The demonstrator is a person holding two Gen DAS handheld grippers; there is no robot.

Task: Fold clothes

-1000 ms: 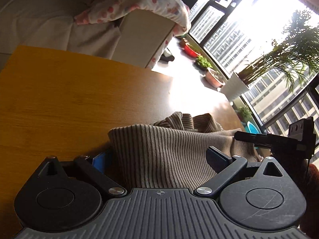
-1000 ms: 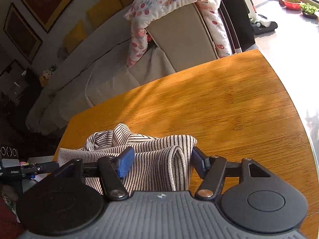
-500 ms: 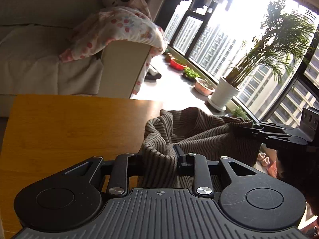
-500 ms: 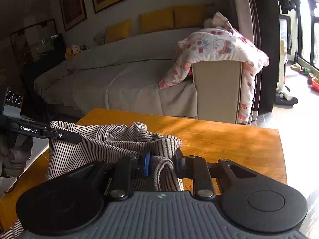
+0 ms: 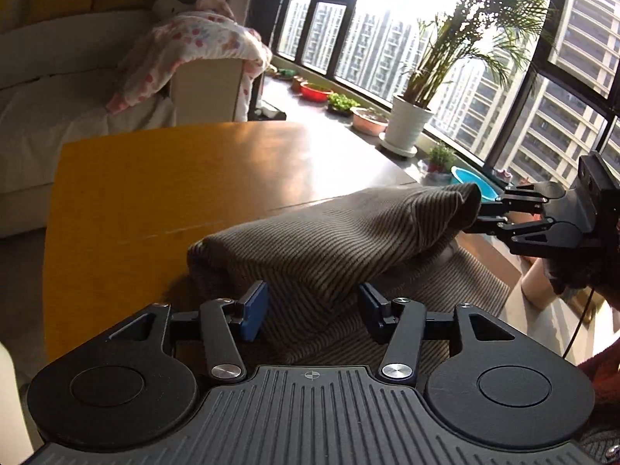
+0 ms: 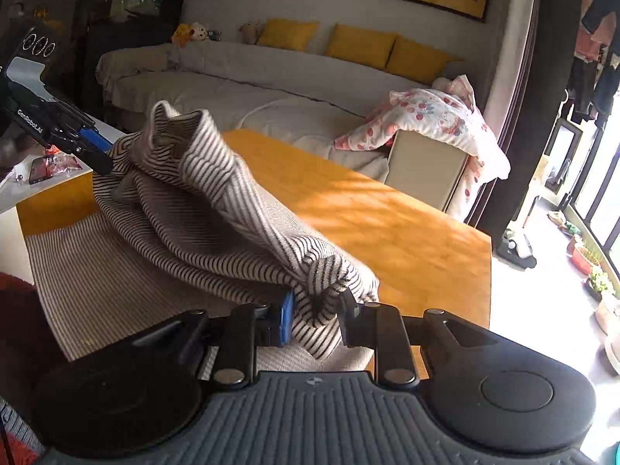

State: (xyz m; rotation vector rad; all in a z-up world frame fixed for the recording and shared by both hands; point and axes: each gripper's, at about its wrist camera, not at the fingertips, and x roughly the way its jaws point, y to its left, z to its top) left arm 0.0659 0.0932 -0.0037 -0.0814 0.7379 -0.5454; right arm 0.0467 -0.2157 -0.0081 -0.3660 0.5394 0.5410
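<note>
a striped knit garment (image 6: 217,209) lies partly spread on a wooden table (image 6: 407,228), its upper fold lifted off the lower layer and stretched between two hand-held grippers. right wrist view: the right gripper (image 6: 316,316) is closed on a bunched corner of the fold, cloth pinched between the blue pad and the black one. at the far left of the same view the left gripper (image 6: 95,151) meets the other end of the fold. left wrist view: the left gripper (image 5: 312,306) has its fingers (image 5: 254,308) standing apart, the jaws having just been opening; the fabric (image 5: 329,248) runs between them, but the pads do not press it. at the right edge the right gripper (image 5: 484,213) holds the far corner raised above the table's edge. behind the table: a sofa (image 6: 240,89) draped in a pale cover, a printed blanket (image 6: 434,120) over its armrest, and a potted palm (image 5: 422,89) at the window.
</note>
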